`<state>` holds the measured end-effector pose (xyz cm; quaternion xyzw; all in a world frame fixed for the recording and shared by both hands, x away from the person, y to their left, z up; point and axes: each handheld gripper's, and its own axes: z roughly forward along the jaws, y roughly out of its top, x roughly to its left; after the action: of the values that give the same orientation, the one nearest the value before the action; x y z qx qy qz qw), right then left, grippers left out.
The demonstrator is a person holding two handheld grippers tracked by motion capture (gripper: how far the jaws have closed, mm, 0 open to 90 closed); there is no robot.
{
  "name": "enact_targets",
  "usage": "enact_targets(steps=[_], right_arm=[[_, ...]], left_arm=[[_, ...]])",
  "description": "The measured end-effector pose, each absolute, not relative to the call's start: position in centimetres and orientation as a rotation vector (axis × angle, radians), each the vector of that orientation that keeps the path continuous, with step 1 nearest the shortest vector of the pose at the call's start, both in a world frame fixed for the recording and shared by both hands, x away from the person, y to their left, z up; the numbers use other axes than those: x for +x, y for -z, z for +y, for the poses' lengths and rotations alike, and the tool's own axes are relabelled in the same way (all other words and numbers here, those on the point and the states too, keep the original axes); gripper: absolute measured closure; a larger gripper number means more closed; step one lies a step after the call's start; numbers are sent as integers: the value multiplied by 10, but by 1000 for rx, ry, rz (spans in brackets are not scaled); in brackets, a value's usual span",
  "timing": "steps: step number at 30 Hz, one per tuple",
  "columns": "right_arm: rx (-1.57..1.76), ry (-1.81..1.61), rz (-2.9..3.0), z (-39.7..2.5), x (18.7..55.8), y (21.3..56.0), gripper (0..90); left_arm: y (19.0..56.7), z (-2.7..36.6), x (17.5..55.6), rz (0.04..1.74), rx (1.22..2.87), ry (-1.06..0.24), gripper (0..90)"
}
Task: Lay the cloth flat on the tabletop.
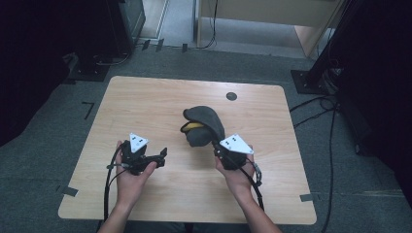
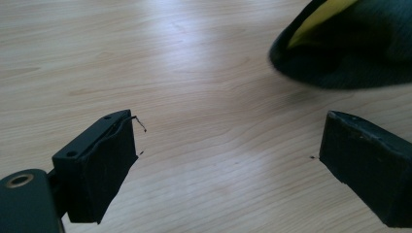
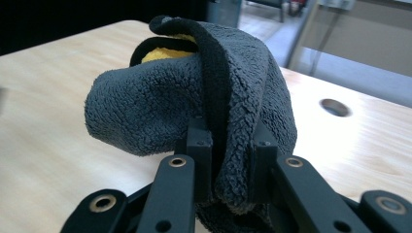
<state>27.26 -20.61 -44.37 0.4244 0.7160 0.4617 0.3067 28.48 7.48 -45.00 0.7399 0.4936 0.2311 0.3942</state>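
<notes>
1. Left gripper (image 1: 163, 156): lower left of centre in the high view, held in the person's left hand (image 1: 130, 175), grey three-cornered plate on top. Jaws released, standing wide apart in the left gripper view (image 2: 228, 145) with bare wood between them. Nothing held.
2. Tabletop (image 1: 145, 107): light wood grain, rounded corners; a small dark round hole (image 1: 231, 96) sits toward its upper right in the high view.
3. Cloth (image 1: 203, 127): dark grey fleece with a darker bound edge, bunched into a domed heap at centre frame in the high view, resting on the tabletop. Yellow patch (image 1: 193, 127) shows in the opening on its left side. In the left gripper view the cloth (image 2: 354, 53) sits at the upper right, apart from the jaws, with the yellow at the top edge of the frame.
4. Right gripper view: the cloth (image 3: 194, 107) is at centre frame, pile texture clear, one fold draped over the top; yellow (image 3: 165, 52) peeks out under that fold at upper left. Whether the yellow is a lining or a separate thing wrapped inside, cannot tell.
5. Right gripper (image 1: 217, 146): right of centre in the high view, in the person's right hand (image 1: 238, 177). Jaws clenched on a lower fold of the cloth; in the right gripper view (image 3: 228, 160) the fleece is pinched between them.
</notes>
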Motion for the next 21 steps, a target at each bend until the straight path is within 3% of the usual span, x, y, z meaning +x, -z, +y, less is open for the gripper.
enact_targets(steps=[1, 4, 5, 6, 9, 13, 15, 17, 21], right_arm=[[1123, -1222, 1894, -206, 273, 444, 755], [1091, -1279, 2071, -193, 263, 454, 535], [1091, -1279, 2071, -193, 263, 454, 535], [1070, -1310, 2108, -192, 254, 456, 472], [1065, -1317, 2106, -194, 251, 454, 464], [1107, -1349, 2085, -196, 253, 453, 471], [1121, -1328, 2126, -188, 256, 463, 475], [1107, -1308, 2165, -180, 257, 470, 476], [1089, -1253, 2184, -169, 257, 479, 488]], left_arm=[[450, 75, 285, 1252, 1877, -586, 67], [451, 69, 285, 1215, 1891, -554, 67], [451, 69, 285, 1215, 1891, -554, 67], [451, 68, 285, 1200, 1898, -544, 67], [454, 67, 284, 1162, 1905, -521, 153], [459, 63, 284, 1118, 1907, -478, 164], [462, 58, 282, 1091, 1919, -472, 246], [464, 57, 283, 1087, 1921, -461, 273], [479, 50, 285, 1082, 1960, -361, 323]])
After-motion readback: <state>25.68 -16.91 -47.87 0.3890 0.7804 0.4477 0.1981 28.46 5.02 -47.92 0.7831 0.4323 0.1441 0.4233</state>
